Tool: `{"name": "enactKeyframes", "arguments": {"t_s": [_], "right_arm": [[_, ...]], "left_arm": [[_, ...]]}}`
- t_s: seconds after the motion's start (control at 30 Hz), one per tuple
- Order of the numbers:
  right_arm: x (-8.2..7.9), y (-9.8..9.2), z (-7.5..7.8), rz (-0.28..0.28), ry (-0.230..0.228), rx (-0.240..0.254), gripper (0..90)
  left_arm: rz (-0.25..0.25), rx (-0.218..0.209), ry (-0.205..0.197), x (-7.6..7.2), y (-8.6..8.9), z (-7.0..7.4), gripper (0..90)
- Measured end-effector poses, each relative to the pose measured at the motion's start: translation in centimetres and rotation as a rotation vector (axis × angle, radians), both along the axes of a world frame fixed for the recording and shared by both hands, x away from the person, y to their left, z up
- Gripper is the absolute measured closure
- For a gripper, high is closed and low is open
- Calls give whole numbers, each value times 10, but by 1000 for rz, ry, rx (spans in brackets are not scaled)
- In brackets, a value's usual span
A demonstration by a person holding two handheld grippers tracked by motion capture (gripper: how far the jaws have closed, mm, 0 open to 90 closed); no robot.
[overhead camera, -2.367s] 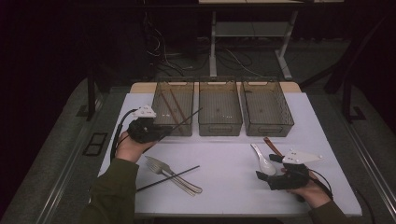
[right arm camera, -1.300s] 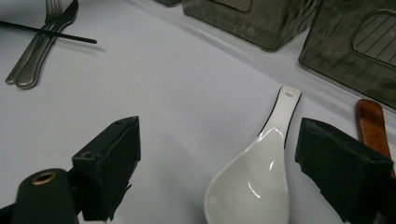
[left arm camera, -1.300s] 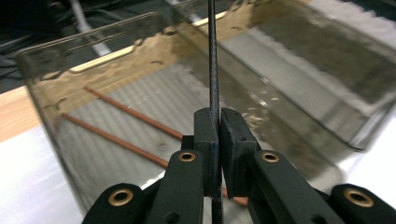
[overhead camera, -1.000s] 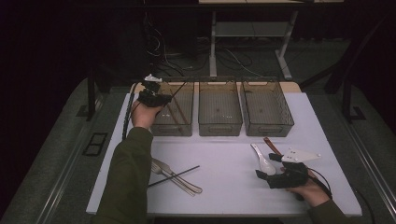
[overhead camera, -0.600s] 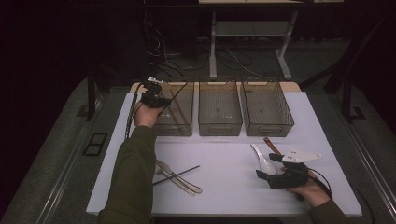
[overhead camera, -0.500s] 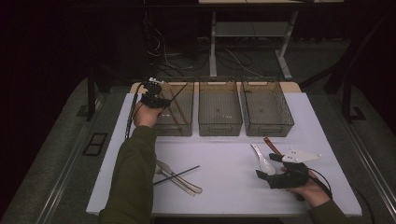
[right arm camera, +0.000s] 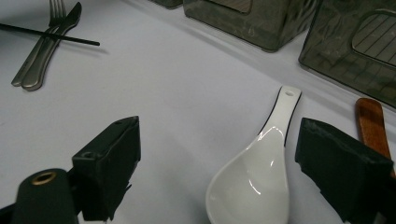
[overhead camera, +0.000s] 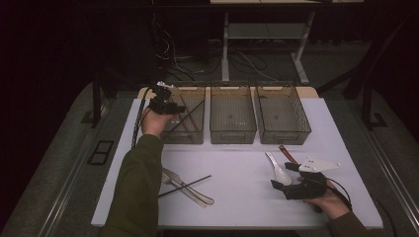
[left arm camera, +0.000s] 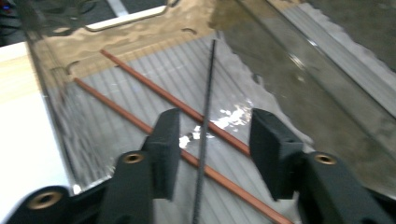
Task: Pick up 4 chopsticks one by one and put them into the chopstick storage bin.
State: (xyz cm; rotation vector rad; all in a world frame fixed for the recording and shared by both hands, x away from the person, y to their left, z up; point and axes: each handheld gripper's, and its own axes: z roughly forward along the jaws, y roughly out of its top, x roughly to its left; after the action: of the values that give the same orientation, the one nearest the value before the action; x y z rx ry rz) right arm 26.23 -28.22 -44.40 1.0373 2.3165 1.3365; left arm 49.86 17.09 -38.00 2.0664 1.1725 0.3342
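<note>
Left tool (overhead camera: 160,101) carried black chopstick (left arm camera: 204,135) from desk front to leftmost bin (overhead camera: 196,129); jaws now apart, chopstick released.

Three clear bins stand in a row on the tabletop (overhead camera: 247,173): the left bin (overhead camera: 190,129), the middle bin (overhead camera: 232,116), the right bin (overhead camera: 282,114). Inside the left bin lie three chopsticks: two brown ones (left arm camera: 163,95) (left arm camera: 140,123) and one black one (left arm camera: 205,121). One more black chopstick (overhead camera: 185,186) lies on the tabletop, which makes four in all. There is one fork (right arm camera: 44,39) and one knife (right arm camera: 58,35), one white spoon (right arm camera: 257,177) and one brown wooden handle (right arm camera: 371,126). Two tongs are held, one per hand: the left tongs (left arm camera: 210,140) and the right tongs (right arm camera: 224,177).
</note>
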Motion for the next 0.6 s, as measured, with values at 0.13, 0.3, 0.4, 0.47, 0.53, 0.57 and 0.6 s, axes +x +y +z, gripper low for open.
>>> {"name": "enactKeyframes", "arguments": {"t_s": [0.13,0.3,0.4,0.47,0.53,0.57,0.6], "right_arm": [[0,0,0,3,-2,-4,141],[0,0,0,2,-2,-4,141],[-1,0,0,2,-3,-3,141],[-1,0,0,1,-1,-2,141],[-1,-1,0,0,1,-2,141],[-1,-1,0,1,-1,-3,141],[-1,-1,0,1,-1,-3,141]], "left_arm": [[-34,-1,-16,-7,0,4,454],[-90,5,-44,-16,-1,11,417],[-115,-8,-62,-24,0,17,401],[-128,-19,-77,-30,0,19,388],[-147,-20,-88,-36,1,21,375],[-153,-18,-92,-39,0,22,370],[-159,-21,-95,-42,1,23,363]]}}
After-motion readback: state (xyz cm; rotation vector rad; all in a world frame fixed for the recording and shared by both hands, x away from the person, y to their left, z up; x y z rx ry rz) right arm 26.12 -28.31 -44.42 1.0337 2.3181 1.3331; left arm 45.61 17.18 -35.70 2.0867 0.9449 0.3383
